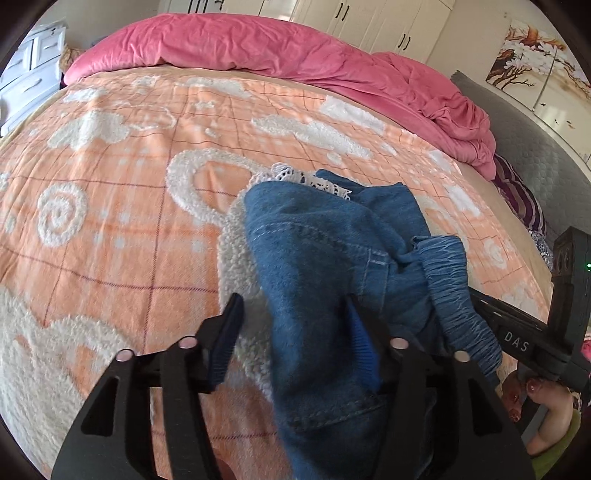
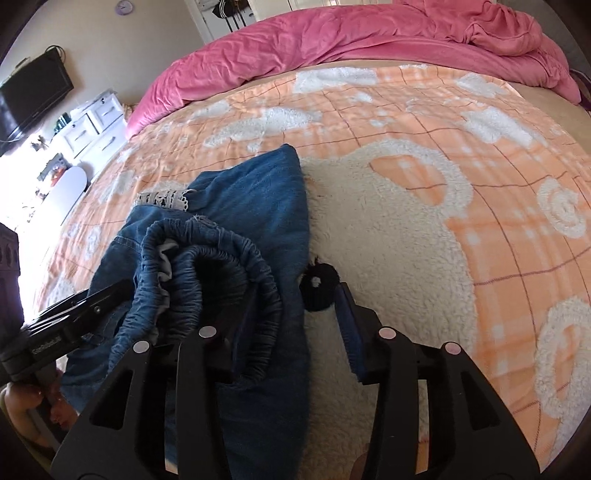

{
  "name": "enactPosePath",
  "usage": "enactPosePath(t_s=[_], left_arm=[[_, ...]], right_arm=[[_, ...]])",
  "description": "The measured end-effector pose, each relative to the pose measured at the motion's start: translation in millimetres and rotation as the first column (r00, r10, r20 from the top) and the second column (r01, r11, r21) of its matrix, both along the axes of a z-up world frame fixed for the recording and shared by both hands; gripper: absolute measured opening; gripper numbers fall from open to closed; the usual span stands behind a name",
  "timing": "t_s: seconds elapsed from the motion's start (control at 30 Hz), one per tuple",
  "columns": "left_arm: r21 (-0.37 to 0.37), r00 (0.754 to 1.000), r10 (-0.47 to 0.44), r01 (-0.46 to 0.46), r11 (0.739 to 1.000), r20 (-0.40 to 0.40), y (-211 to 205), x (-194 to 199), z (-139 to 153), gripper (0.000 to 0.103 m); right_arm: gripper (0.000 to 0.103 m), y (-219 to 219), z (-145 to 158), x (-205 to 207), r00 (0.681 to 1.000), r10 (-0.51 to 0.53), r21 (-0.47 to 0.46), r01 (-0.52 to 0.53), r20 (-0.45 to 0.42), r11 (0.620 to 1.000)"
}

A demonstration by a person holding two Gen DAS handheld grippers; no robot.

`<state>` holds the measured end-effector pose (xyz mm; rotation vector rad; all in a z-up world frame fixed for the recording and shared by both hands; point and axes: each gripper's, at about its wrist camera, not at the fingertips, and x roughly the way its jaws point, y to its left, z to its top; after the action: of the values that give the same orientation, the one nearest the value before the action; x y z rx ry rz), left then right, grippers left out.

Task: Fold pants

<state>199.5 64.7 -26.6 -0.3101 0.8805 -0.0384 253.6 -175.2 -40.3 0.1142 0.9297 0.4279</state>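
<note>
On the orange bedspread (image 1: pixel 110 229), denim pants (image 1: pixel 325 266) bunched lengthwise ahead; left gripper (image 1: pixel 291 325) and right gripper (image 2: pixel 295 314) both wide open, straddling waistband (image 2: pixel 207 266), gripping nothing.

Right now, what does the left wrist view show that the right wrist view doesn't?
Only the left wrist view shows the wall painting and white wardrobe doors. Only the right wrist view shows the television and the round wall clock. Both show the blue pants with lace trim, the orange blanket and pink duvet.
</note>
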Motion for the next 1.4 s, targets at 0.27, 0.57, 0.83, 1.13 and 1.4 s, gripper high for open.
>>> enactPosePath(t_s=[0.27,0.57,0.83,1.13,1.4], left_arm=[[0.005,1.0,0.018,-0.018,1.0,0.011,4.4,-28.3,5.1,0.074],[0.014,0.999,0.023,-0.024,1.0,0.023,3.9,-64.5,12.1,0.084],[0.014,0.998,0.018,-0.019,1.0,0.053,-1.5,-100.5,20.8,0.093],[0.027,0.999,-0.002,0.0,1.0,0.051,-17.0,-148.4,17.1,0.098],[0.046,0.999,-0.004,0.002,0.999,0.036,-26.8,-161.7,6.9,0.098]], right_arm=[[0.042,-12.2,3.9,-20.5,1.0,-0.011,-0.016,0.011,0.007,1.0],[0.051,-27.0,8.1,-50.6,1.0,-0.018,-0.031,0.019,0.016,0.999],[0.07,-33.2,16.6,-93.5,0.998,0.001,-0.043,0.001,0.062,0.999],[0.09,-35.0,31.4,-142.5,0.986,0.022,-0.07,-0.01,0.168,0.997],[0.093,-36.9,30.7,-159.6,0.978,0.031,-0.093,-0.012,0.204,0.996]])
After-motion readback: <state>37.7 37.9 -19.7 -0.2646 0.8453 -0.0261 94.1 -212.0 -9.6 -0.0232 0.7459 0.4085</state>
